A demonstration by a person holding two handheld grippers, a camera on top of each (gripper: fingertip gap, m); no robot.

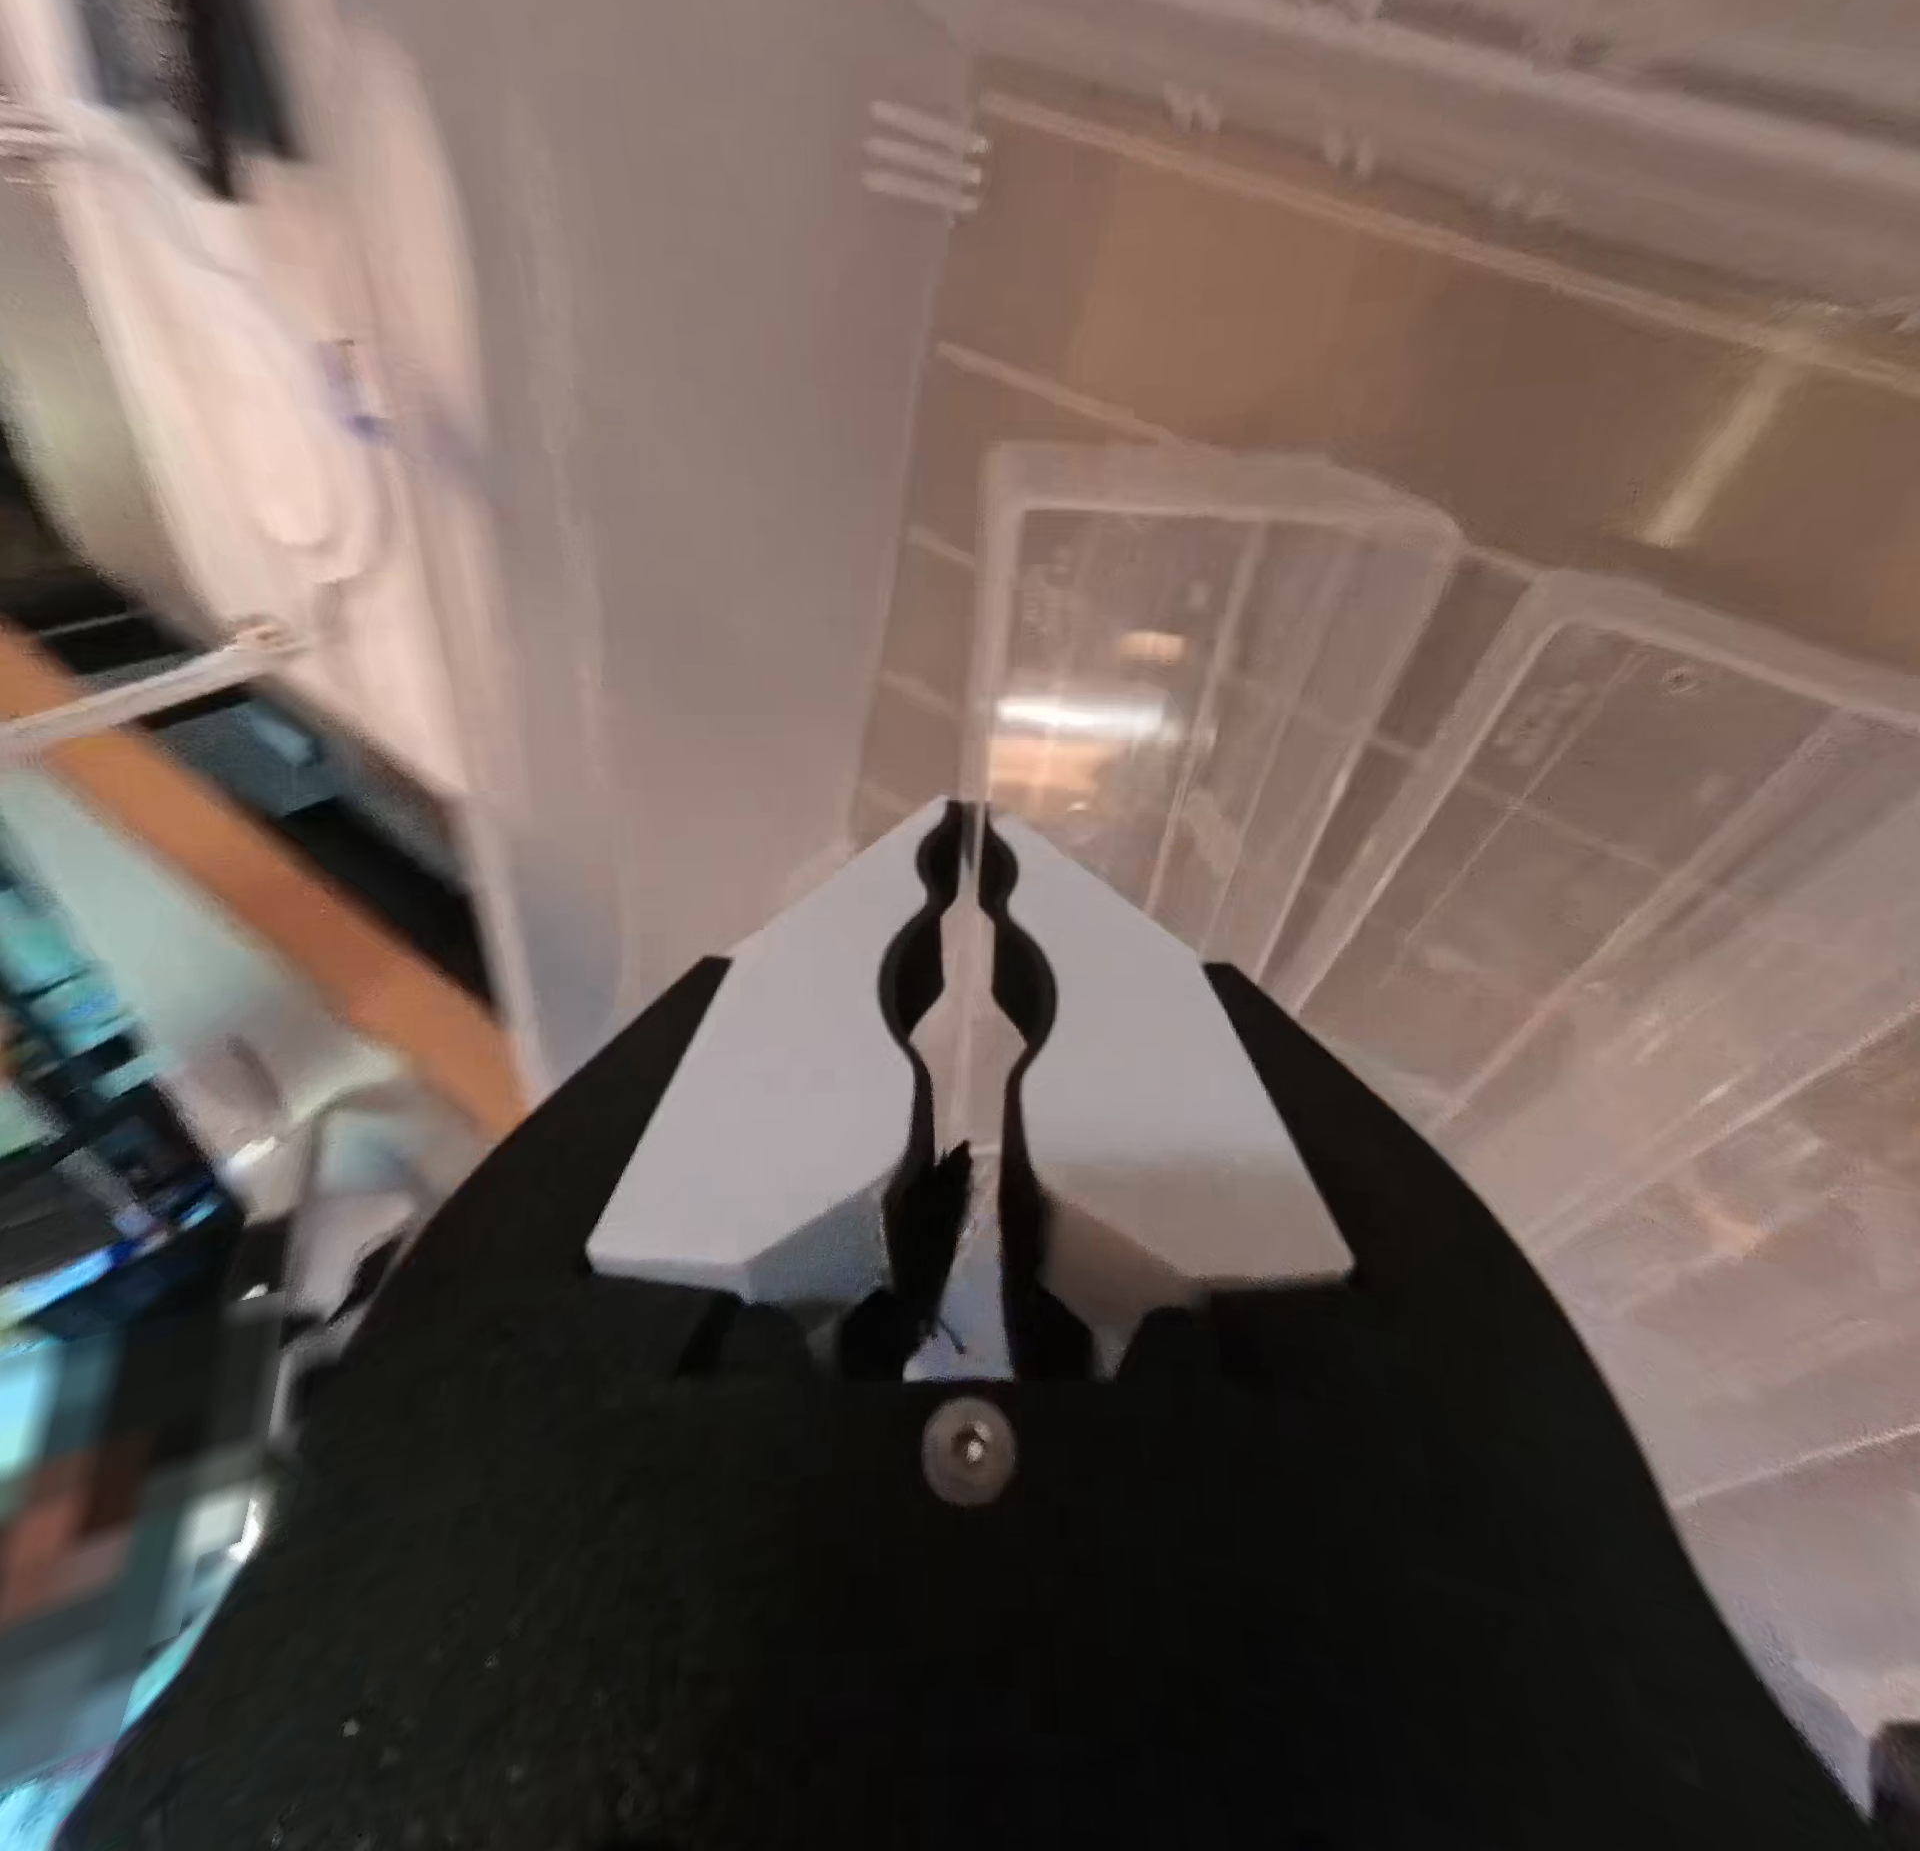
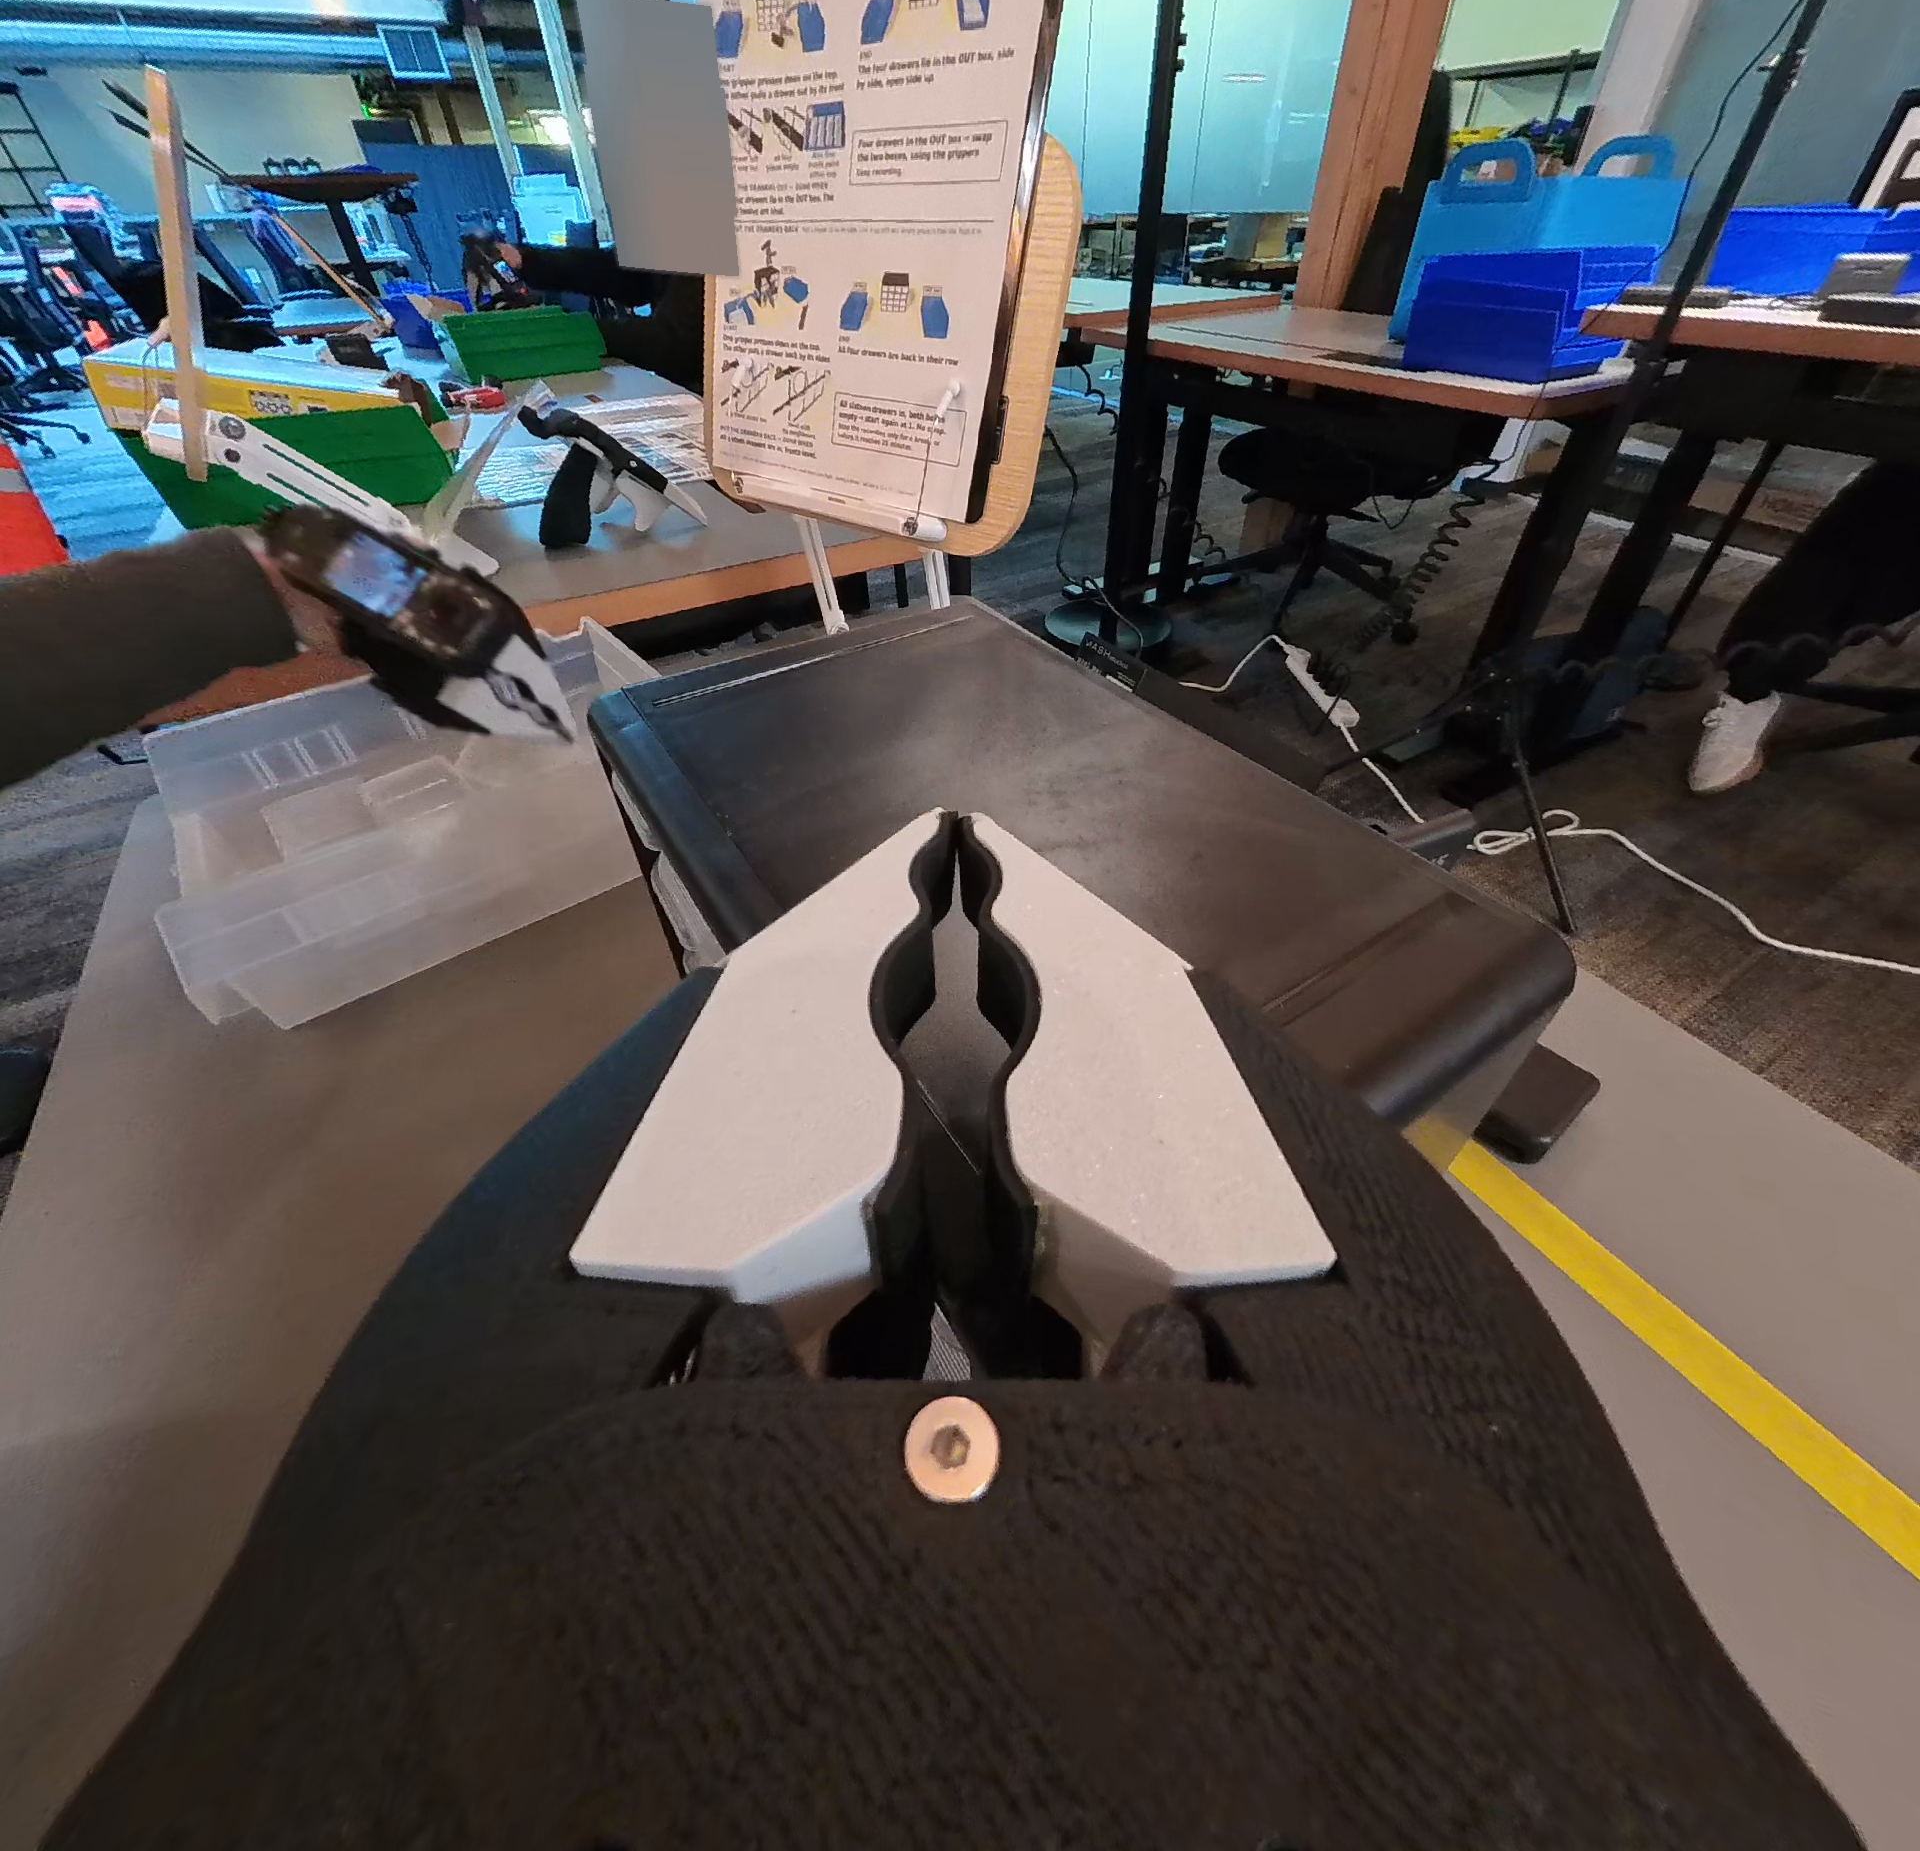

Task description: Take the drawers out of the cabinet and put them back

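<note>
My left gripper (image 1: 968, 814) is shut on the thin wall of a clear plastic drawer (image 1: 1195, 658). The view is blurred by motion. A second clear drawer (image 1: 1662, 845) lies beside it inside a clear bin (image 1: 727, 451). In the right wrist view the left gripper (image 2: 556, 726) hangs over that clear bin (image 2: 312, 887), just left of the black cabinet (image 2: 1091, 762). My right gripper (image 2: 956, 819) is shut and empty over the cabinet's flat top. I cannot tell whether it touches the top. The cabinet's drawer front is hidden, except for a sliver at its left edge.
An instruction board (image 2: 873, 222) on a stand rises behind the cabinet. A yellow tape line (image 2: 1662, 1365) crosses the grey table at the right. Green bins (image 2: 343, 451) and a spare gripper (image 2: 603, 482) sit on a table behind. Blue bins (image 2: 1538, 263) and a person's shoe (image 2: 1725, 741) are far right.
</note>
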